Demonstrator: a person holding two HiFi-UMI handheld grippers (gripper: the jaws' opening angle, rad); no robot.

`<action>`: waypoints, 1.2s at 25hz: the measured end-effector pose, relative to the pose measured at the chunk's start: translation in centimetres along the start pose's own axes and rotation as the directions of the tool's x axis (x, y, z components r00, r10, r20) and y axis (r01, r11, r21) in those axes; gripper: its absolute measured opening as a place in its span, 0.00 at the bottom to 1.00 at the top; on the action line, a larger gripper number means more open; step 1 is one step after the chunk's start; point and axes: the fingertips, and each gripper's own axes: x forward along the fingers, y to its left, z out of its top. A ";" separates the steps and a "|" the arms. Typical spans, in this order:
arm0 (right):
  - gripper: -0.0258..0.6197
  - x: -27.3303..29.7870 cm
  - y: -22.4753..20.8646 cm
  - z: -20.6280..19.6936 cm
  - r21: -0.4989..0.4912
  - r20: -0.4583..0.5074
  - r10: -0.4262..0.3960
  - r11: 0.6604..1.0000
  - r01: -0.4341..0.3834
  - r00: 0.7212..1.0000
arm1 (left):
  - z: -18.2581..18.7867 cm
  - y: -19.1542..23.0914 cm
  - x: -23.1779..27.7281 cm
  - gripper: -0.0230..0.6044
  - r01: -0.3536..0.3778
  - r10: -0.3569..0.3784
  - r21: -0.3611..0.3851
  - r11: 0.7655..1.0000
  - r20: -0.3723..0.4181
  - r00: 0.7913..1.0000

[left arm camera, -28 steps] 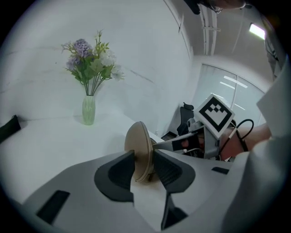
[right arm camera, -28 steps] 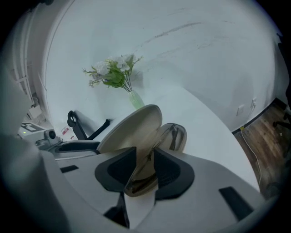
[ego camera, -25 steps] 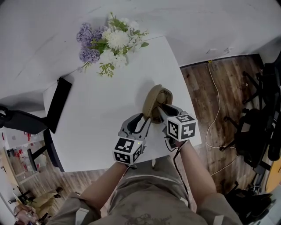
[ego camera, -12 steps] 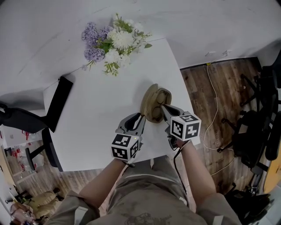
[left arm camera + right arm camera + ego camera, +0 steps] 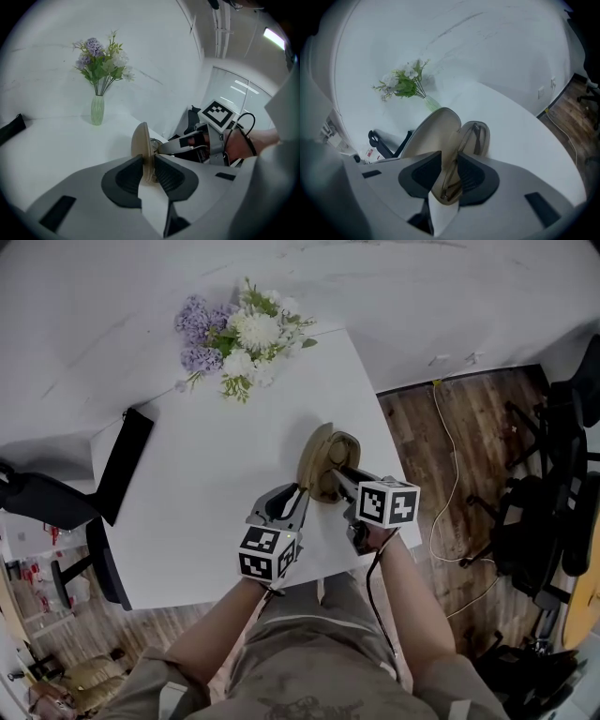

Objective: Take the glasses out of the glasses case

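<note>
Glasses (image 5: 462,143), half hidden in the open case (image 5: 323,460) at the table's (image 5: 216,484) near right, are lying between the right gripper's (image 5: 449,164) jaws, which have just been opening; the left gripper (image 5: 149,161), angling down, is pinching the lid (image 5: 139,140).

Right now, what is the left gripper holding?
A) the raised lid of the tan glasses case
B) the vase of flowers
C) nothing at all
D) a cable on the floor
A: in the left gripper view, the left gripper has its pads pressed on both sides of the glasses case lid, while the vase stands far off across the table.
</note>
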 end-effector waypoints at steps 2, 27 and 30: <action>0.23 0.4 0.2 0.2 0.011 -0.006 0.006 1.000 -0.005 1.000 | 0.0 -0.1 0.0 0.18 0.001 -0.001 0.010 1.000 0.000 1.000; 0.11 0.0 0.1 1.3 0.112 -0.001 -0.023 0.993 0.023 1.000 | -0.4 -1.0 0.1 0.19 0.033 -0.031 0.064 0.997 -0.040 0.999; 0.11 -2.1 1.6 1.9 0.088 0.060 0.006 0.996 -0.012 0.998 | -0.3 -1.6 -0.2 0.17 0.048 -0.044 0.101 0.994 -0.048 0.998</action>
